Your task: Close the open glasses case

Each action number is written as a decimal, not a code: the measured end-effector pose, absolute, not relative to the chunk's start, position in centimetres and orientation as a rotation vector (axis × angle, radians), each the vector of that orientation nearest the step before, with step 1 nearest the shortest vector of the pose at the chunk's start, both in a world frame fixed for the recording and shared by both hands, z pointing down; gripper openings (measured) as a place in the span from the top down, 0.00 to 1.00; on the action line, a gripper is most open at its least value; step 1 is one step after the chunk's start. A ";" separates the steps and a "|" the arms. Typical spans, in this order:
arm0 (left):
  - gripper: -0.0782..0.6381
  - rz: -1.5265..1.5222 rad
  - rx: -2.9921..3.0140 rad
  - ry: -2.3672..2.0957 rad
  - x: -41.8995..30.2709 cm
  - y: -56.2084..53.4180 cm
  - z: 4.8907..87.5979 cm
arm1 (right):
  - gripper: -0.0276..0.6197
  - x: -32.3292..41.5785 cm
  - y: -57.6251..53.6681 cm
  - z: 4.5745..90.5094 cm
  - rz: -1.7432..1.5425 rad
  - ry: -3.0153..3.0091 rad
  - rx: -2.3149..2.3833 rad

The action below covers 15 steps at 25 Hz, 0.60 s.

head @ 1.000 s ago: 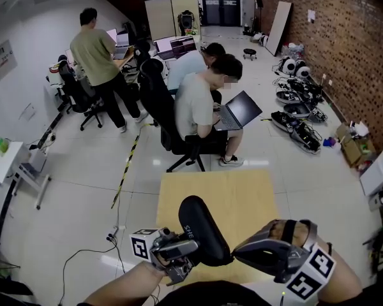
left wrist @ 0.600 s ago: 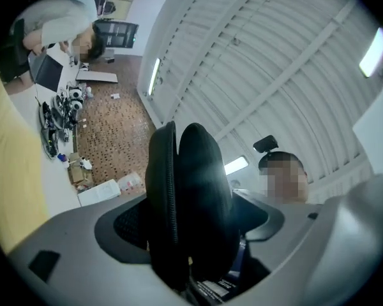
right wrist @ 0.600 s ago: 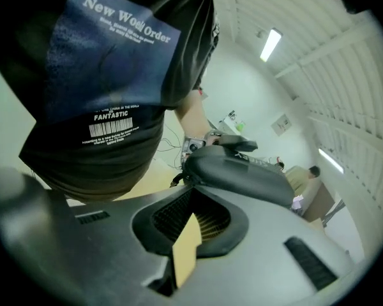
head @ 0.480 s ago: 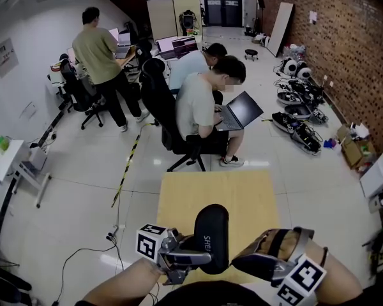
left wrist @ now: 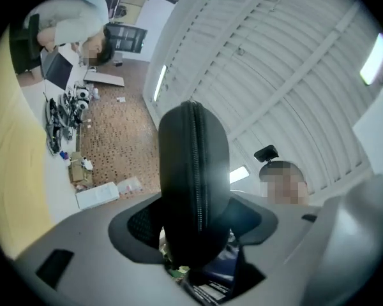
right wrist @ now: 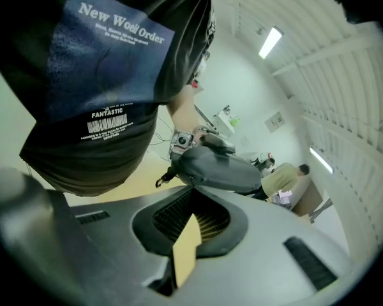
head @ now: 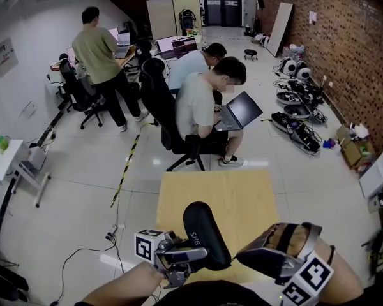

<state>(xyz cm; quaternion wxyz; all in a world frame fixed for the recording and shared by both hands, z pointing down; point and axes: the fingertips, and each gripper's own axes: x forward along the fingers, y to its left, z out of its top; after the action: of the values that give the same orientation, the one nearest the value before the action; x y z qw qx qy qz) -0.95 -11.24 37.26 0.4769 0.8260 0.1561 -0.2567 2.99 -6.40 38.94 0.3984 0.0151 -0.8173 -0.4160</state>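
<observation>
Jaws of the left gripper (head: 193, 256), just now closing, clamp a black oval zippered glasses case (head: 206, 233), nearly upright above the tan wooden table (head: 242, 193); the right gripper (head: 242, 255), pinched together empty, hangs just beside.

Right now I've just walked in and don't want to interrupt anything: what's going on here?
A person holds a two-jaw gripper in each hand above a tan wooden table. The left gripper grips a black oval zip-up glasses case, held on end in the air, and its jaws have just been closing on it. The case's halves look joined along the zip seam. The right gripper is shut and empty, its tip close beside the case's lower end.
</observation>
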 end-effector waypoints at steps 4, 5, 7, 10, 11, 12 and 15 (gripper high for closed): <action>0.50 -0.680 2.055 0.286 -1.5 -12.1 36.6 | 0.98 3.0 -7.3 38.1 -0.961 -2.159 0.154; 0.51 -0.711 2.045 0.259 -1.8 -12.4 36.5 | 0.98 3.0 -7.5 37.9 -0.948 -2.175 0.190; 0.51 -0.785 2.014 0.197 -2.2 -13.2 36.2 | 0.98 3.0 -7.9 37.7 -0.928 -2.194 0.268; 0.52 -0.907 1.985 0.111 -3.0 -14.3 35.7 | 0.98 2.7 -8.6 36.9 -0.856 -2.237 0.384; 0.52 -0.942 1.976 0.092 -3.1 -14.6 35.5 | 0.98 2.6 -8.7 36.8 -0.836 -2.248 0.412; 0.52 -0.974 1.960 0.080 -3.3 -14.8 35.4 | 0.98 2.6 -8.7 36.8 -0.822 -2.254 0.430; 0.52 -1.044 1.903 0.063 -3.9 -15.4 35.2 | 0.97 1.8 -8.0 36.8 -0.789 -2.276 0.418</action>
<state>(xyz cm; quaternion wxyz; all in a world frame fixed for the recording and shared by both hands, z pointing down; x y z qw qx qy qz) -3.92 -15.41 35.25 0.4662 0.7753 0.0259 -0.4254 1.84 -8.04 36.82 0.3412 0.1607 -0.8751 -0.3032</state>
